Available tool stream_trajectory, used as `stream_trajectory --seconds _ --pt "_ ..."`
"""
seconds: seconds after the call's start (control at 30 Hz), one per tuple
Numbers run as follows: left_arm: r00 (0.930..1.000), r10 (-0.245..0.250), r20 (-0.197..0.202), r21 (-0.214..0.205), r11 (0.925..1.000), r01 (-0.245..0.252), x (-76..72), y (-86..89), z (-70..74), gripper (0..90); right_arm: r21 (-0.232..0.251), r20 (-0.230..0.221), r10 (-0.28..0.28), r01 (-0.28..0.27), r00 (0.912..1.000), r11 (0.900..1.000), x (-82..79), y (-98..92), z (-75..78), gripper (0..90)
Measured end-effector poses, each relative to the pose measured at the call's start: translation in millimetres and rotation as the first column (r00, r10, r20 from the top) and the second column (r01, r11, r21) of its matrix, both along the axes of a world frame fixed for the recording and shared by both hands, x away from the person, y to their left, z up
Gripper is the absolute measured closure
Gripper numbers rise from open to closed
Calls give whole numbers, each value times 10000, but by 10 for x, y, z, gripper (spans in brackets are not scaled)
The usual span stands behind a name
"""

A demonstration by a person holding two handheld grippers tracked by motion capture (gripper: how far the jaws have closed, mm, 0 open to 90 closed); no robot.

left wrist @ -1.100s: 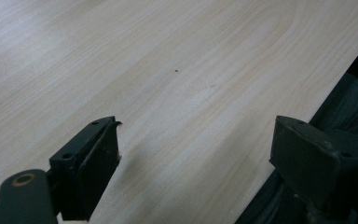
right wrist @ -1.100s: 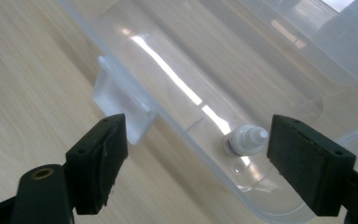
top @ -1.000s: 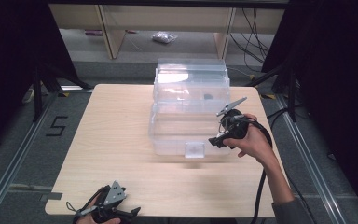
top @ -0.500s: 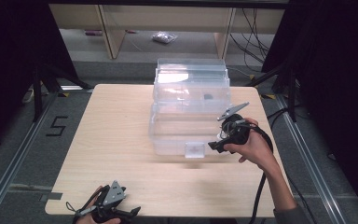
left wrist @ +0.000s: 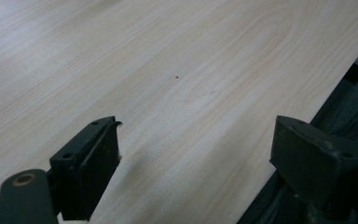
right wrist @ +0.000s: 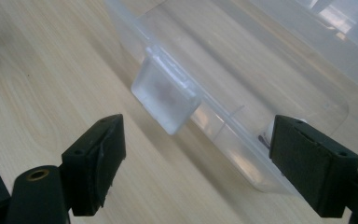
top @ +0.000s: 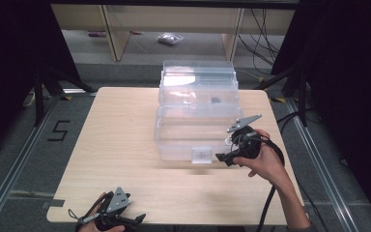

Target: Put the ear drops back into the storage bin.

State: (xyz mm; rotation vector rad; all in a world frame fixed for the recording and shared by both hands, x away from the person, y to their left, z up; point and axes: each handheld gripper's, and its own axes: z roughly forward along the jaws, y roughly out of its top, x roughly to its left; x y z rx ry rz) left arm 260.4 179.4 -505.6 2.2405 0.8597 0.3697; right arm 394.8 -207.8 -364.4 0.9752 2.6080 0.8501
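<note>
Nearest the person, the left tool (top: 110, 216) sits low at the front edge of the desk (top: 121, 145), its jaws spread wide over bare wood and holding nothing. It is well apart from anything worth handling.

Further in, the right tool (top: 229, 157) is held by the right hand (top: 265, 162) just beside the front right corner of the clear plastic box (top: 195, 113). Its jaws are also spread and empty. From the right gripper view, the frosted latch tab (right wrist: 165, 95) hangs on the box's front wall, ahead of the jaws and slightly to their left, close but not touching. The right hand is plainly the nearer one, so I would judge the latch to be its target.

The box stands mid-desk, its long axis running away from the person toward the far edge, with the latch facing the person.
</note>
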Motion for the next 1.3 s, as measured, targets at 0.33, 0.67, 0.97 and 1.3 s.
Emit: stream_trajectory --seconds 0.33,0.67,0.97,1.3 --pt "10000 24 -10 9 10000 -24 2 3 2 149 467 363 317 -334 9988 9984 -155 -46 -148 194" --pt "10000 33 7 7 10000 -33 0 4 5 149 785 525 258 -299 9983 9965 -314 -88 -223 187" --pt "10000 46 22 1 10000 -46 -2 3 6 148 870 946 156 -238 9954 9959 -451 -93 -293 185" --pt "10000 20 12 56 10000 -20 -2 3 7 149 1140 626 -203 131 9978 9934 -585 -110 -437 185"
